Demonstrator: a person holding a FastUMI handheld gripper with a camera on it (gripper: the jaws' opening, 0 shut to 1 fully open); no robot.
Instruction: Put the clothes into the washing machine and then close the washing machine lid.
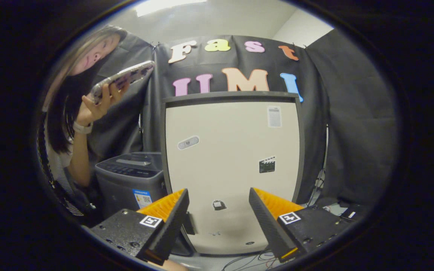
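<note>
Two fingers of the hand-held gripper (219,210) spread apart, nothing between them. Beyond them, a cream upright panel (232,150); the grey washing machine (132,180) beside it, lid down.

Smooth matt cream panel (232,165) in a dark frame. Grey plastic washing machine (130,180), slightly glossy top. Spread gripper (219,210) fingers: ribbed matt black pads (173,220), orange plastic backs. Draped black cloth wall (352,124).

The camera rides on the gripper (219,220), low and level, facing a near upright cream panel (232,150), the washing machine (130,180) far left.
</note>
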